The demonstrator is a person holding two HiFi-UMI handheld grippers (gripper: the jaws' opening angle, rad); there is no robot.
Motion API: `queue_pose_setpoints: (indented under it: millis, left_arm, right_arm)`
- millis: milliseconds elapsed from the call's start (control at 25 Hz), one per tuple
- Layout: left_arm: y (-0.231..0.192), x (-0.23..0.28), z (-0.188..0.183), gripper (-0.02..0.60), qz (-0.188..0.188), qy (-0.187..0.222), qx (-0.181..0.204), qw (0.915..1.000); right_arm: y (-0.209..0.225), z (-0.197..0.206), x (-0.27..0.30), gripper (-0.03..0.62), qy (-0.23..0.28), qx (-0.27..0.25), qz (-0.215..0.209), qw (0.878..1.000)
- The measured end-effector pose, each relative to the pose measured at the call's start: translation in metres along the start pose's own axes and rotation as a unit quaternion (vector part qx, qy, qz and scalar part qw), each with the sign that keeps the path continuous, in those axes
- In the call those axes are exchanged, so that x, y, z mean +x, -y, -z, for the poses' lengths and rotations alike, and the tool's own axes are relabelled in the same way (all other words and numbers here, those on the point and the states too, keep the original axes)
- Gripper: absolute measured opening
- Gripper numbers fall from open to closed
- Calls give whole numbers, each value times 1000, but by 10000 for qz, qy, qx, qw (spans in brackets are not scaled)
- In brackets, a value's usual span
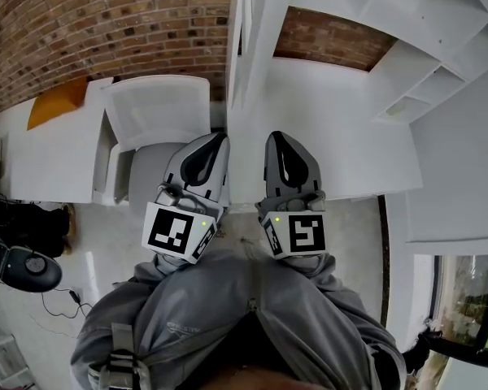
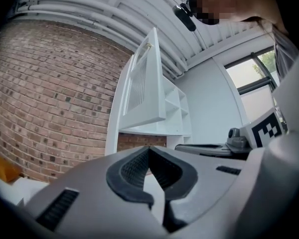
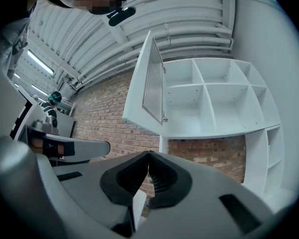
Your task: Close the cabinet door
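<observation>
Both grippers are up side by side in front of the person, pointing roughly level at the white cabinet point(image 3: 214, 98). The left gripper point(image 2: 149, 149) has its jaws pressed together with nothing between them. The right gripper point(image 3: 148, 154) is the same, tips meeting and empty.

There's the cabinet door point(image 3: 152, 83), standing wide open. It hangs at the cabinet's left edge and swings out into the room, towards the grippers. Its long axis is upright, top to bottom, and its slatted panel shows on the inner face. From the left gripper view it is seen more from the outside, a tall white slab jutting off the shelving. Neither gripper touches it; both sit well short and below it.

Behind the door, the cabinet shows bare white compartments, a two-by-two block with more shelves running down the right side. Under it a strip of brick wall point(image 1: 106, 23) shows through.

Looking down, the grippers hover at the near edge of a white worktop point(image 1: 350, 145). An orange object point(image 1: 57, 104) lies on a white table off to the left. The floor point(image 1: 106, 258) is pale and glossy, with thin cables point(image 1: 65, 299) trailing across it. Overhead, a white ribbed ceiling point(image 3: 139, 34); a window point(image 2: 254, 78) is on the right.
</observation>
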State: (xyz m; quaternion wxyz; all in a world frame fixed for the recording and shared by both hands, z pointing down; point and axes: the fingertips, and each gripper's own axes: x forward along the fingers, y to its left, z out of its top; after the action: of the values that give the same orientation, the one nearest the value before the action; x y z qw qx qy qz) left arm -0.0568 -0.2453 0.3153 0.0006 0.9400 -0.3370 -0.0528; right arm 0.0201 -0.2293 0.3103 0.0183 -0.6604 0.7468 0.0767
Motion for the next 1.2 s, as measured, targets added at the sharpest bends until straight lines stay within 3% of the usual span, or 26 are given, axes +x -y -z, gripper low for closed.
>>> queue_pose_setpoints:
  millis: [360,800,1200]
  left_arm:
    - [-2,10,-8,5,243,55,48,9997]
    - [2,10,-60,5,23,623,215,9978]
    - [6,16,-85,5,22,870,409,9954]
  right_arm:
    - [9,-4,5,26,17,11,263,9997]
    - [11,-50,8,26,422,-247,-37,9988]
    - [11,-80,7,26,782,-355,-229,9960]
